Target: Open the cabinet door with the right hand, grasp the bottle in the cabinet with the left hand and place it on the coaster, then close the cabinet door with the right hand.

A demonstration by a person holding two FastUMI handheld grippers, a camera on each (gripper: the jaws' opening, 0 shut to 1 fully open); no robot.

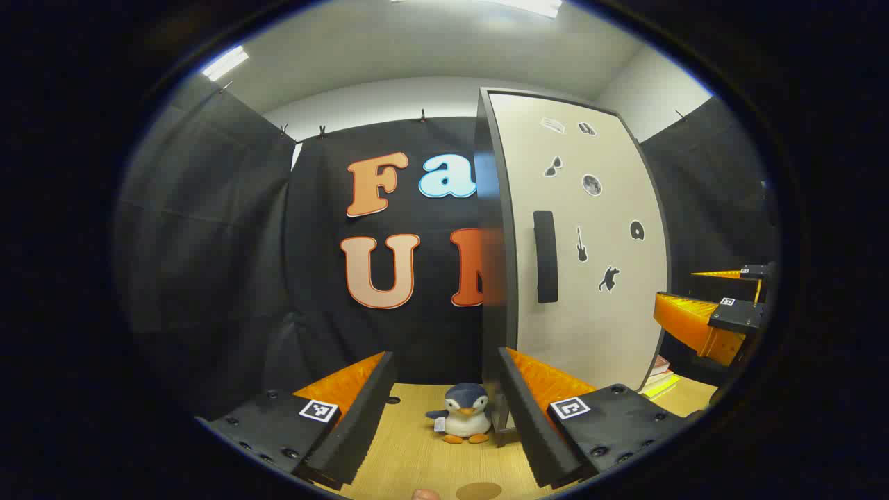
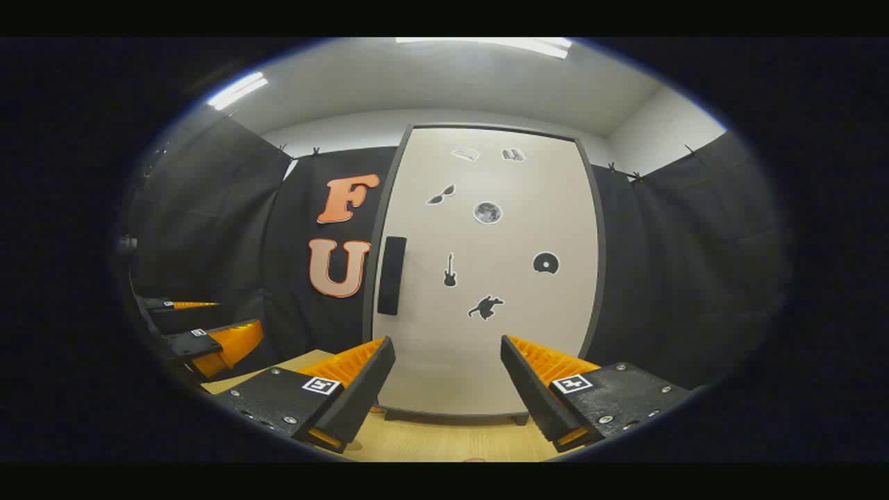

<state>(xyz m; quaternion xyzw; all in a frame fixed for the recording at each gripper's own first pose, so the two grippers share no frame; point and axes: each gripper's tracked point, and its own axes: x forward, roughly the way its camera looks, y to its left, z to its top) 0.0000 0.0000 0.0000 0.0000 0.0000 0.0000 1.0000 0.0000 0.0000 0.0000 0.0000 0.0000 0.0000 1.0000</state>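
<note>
right gripper (image 2: 448, 382) spread wide, nothing between the fingers, facing the cabinet door (image 2: 486, 278) head on and a little short of it. door looks closed, flat pale panel in a dark frame with small stickers on it. handle (image 2: 392, 276) is a dark upright bar near the door's left edge, left of and above the gripper.

left gripper (image 1: 444, 396) also spread wide, holding nothing, hanging over the wooden table (image 1: 410, 451) left of the cabinet. past its fingers a small penguin toy (image 1: 462, 414) stands on the table close to the cabinet's near corner. round brown coaster (image 1: 478, 491) lies at the near edge, just in front of the toy, partly cut off.

bottle is behind the closed door, can't see it, so weight and material can't be judged.

door guess: rigid board, light, swings on hinges probably on the right side since the handle sits left. take it by pinching the bar at about mid height, pull toward the near side in an arc. bar looks smooth so it needs a firm squeeze or the fingers could slip. cabinet stands on small feet and might shift if yanked.
</note>
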